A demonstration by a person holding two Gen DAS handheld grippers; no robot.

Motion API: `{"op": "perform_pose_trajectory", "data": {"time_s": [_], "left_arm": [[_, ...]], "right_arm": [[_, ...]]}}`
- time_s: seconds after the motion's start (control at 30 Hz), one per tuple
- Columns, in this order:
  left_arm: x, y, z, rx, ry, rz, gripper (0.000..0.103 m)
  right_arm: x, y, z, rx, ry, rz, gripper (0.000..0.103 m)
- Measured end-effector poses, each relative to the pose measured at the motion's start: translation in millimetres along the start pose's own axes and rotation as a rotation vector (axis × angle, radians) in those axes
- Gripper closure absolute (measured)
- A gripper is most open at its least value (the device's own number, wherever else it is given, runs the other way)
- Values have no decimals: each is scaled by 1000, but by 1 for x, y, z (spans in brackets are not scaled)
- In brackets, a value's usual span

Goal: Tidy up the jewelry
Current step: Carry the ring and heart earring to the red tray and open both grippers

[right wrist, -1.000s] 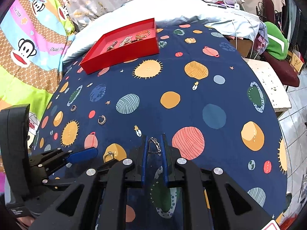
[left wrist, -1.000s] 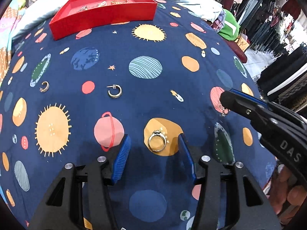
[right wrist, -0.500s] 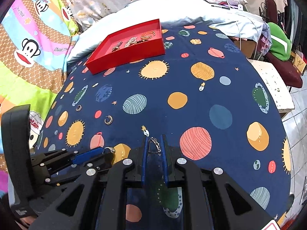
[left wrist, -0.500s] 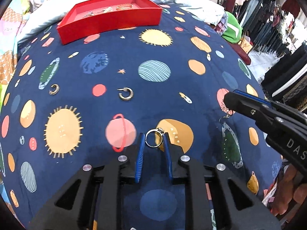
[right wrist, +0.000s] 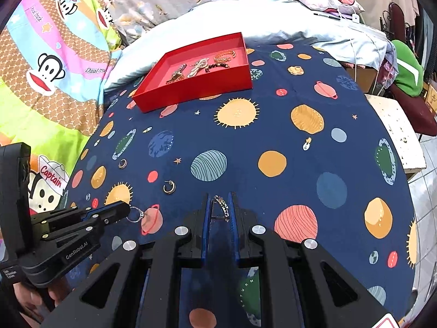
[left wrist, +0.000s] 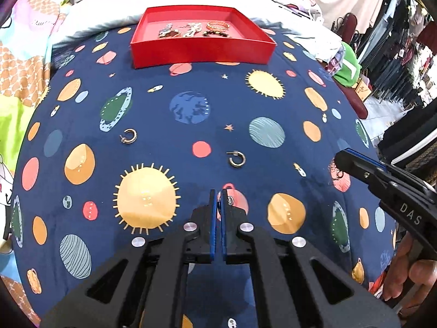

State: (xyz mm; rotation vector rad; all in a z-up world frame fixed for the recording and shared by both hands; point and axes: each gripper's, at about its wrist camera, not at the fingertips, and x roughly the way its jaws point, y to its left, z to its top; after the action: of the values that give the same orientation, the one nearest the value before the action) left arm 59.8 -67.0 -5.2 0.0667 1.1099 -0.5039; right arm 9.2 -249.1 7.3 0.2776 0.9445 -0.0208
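Right wrist view: left gripper (right wrist: 128, 211) clamped on ring (right wrist: 135, 215); right gripper (right wrist: 219, 199) narrow, pinching chain piece (right wrist: 221, 205). 2 hoop earrings (left wrist: 236, 159) loose on space-print cloth (left wrist: 191, 104); red tray (left wrist: 202, 46) w/ bracelets.

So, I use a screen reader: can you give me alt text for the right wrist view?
The right gripper pinches a small chain earring above a planet-print blue cloth. At left, the left gripper holds a ring. Two hoop earrings lie loose before a red tray.

Silver ring (right wrist: 135, 215) clamped at left gripper (right wrist: 128, 211) tip, above cloth. Chain earring (right wrist: 221, 207) between right gripper (right wrist: 219, 205) pads. Two hoop earrings (left wrist: 237, 159) (left wrist: 129, 136) mid-cloth. Red tray (left wrist: 202, 50), far edge, holds bracelets (left wrist: 218, 25).
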Motion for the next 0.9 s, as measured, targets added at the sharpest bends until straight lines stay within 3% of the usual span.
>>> {"op": "perform_pose_trajectory", "data": {"time_s": [0.23,0.43,0.67,0.9], "left_arm": [[-9,6,6,-21,-15,-16,102],[-20,9,32,-29,-55,-31,102],[-31,22,107,-54,-175,-28,102],[-7,33,193,-32,-250,26,102]], "right_arm": [[-2,4,6,-4,-12,9,91],[-6,14,37,-41,-62,35,91],[8,31,110,-116,-137,53,91],[67,42,188,-123,-126,79,91]]}}
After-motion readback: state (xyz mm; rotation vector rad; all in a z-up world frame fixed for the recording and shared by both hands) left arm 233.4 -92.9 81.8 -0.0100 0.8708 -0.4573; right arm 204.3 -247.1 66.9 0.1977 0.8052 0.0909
